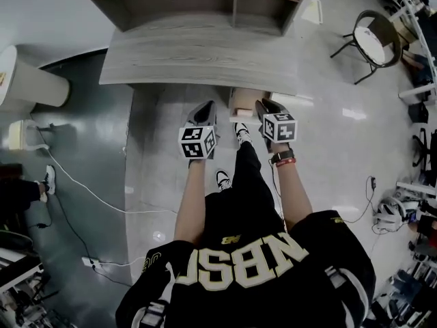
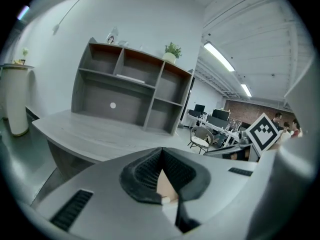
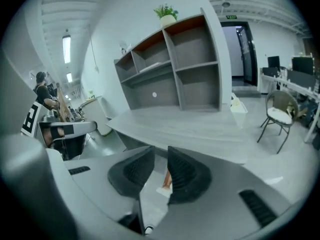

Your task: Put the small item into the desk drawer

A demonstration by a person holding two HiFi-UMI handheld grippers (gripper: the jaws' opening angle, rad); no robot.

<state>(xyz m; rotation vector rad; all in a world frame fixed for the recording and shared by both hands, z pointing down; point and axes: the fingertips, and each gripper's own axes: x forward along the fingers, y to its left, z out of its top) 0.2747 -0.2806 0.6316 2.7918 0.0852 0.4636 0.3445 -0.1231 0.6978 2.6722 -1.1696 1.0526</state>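
Head view: left hand-held gripper (image 1: 204,109) w/ tips shut, empty; right hand-held gripper (image 1: 268,106) jaws slightly apart, empty. Both near front edge of desk (image 1: 198,57).

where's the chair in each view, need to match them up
Head view: chair at upper right, on the floor right of the desk.
Left gripper view: chair right of centre, past the desk's right end.
Right gripper view: chair near the right edge, right of the desk.
Shared landmark: the shelf unit on the desk, left of the chair in all three.
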